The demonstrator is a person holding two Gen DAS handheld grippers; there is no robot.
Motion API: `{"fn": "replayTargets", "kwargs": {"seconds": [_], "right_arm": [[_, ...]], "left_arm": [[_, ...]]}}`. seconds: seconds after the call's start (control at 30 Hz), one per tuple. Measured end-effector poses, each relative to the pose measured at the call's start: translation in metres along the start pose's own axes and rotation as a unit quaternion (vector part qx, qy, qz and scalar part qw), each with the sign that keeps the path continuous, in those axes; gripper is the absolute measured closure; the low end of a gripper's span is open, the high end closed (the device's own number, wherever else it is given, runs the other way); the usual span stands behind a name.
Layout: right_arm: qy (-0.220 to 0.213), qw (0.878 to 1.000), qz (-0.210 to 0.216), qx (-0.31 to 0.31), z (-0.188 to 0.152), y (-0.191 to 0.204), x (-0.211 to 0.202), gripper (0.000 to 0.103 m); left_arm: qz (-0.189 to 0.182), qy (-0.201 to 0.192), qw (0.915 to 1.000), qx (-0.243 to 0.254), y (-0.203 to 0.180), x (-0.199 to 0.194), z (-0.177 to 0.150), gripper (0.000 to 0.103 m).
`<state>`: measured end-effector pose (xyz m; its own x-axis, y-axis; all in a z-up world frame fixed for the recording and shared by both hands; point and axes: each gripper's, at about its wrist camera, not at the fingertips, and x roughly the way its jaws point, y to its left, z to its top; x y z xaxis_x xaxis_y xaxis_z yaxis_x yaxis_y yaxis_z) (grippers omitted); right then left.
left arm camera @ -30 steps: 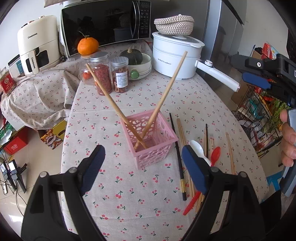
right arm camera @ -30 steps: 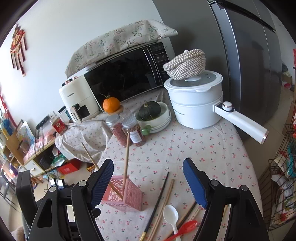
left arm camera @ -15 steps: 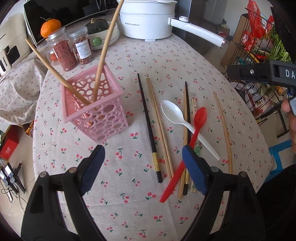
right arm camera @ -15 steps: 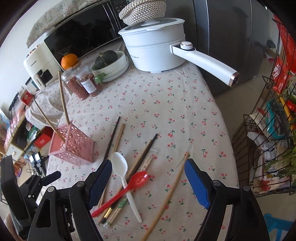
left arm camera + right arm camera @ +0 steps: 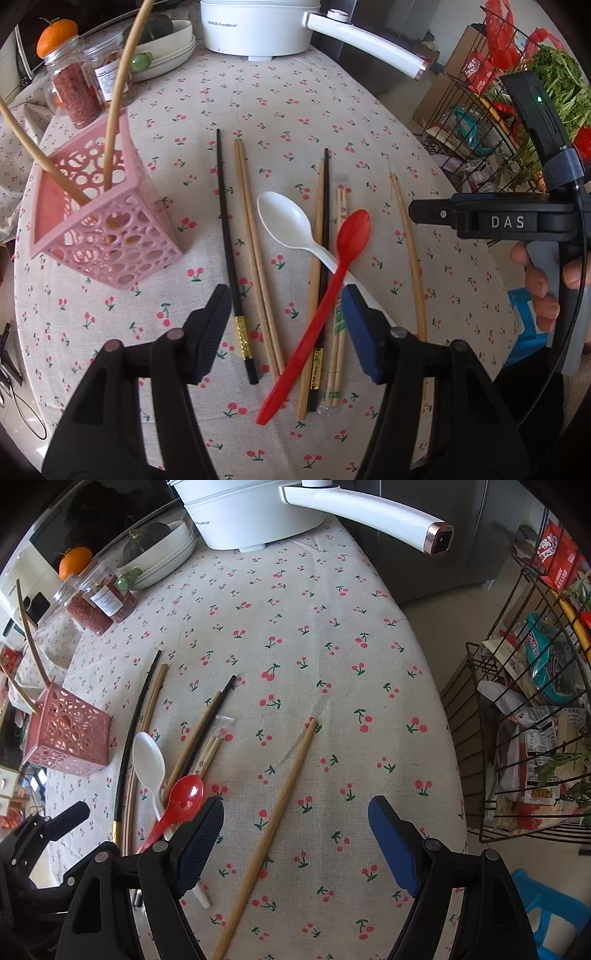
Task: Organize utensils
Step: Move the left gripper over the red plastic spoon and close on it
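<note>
pink basket (image 5: 107, 236) left, bare cloth (image 5: 332, 657) right

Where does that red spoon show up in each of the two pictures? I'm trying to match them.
Left wrist view: the red spoon lies lower centre, bowl pointing up, handle crossing the white spoon.
Right wrist view: the red spoon is lower left, bowl just left of the near blue pad.
Shared landmark: the pink basket, at the left in both views.

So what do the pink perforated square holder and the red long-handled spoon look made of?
Pink perforated square holder: probably moulded plastic, matte, with even colour and round cut-outs. Red long-handled spoon: likely glossy plastic; its bowl shows highlights in the right wrist view.
</note>
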<state>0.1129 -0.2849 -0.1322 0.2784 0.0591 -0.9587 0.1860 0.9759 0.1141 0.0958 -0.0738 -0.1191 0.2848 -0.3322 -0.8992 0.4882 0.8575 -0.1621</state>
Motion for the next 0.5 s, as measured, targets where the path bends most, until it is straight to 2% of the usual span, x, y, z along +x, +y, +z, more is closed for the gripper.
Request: {"fn": "replayTargets", "kwargs": {"seconds": [0.07,0.17,0.33,0.5], "right_arm": [[-0.002,1.0,-0.002,-0.002,0.0,0.0,-0.001,0.021],[-0.002,1.0,0.002,-0.002,0.0,0.0,-0.003,0.021],[-0.003,1.0,0.004,-0.003,-0.001,0.0,-0.005,0.021],[-0.002,1.0,0.004,-0.001,0.0,-0.002,-0.004,0.021]], "left_arm": [[-0.018,0.005,0.9998,0.011,-0.005,0.008,0.003,0.061],[-0.035,0.018,0.9987,0.032,-0.013,0.02,0.006,0.072],[-0.04,0.047,0.9949,0.079,-0.031,0.037,0.011,0.081],[-0.034,0.051,0.9931,0.1,-0.043,0.041,0.016,0.092]]}}
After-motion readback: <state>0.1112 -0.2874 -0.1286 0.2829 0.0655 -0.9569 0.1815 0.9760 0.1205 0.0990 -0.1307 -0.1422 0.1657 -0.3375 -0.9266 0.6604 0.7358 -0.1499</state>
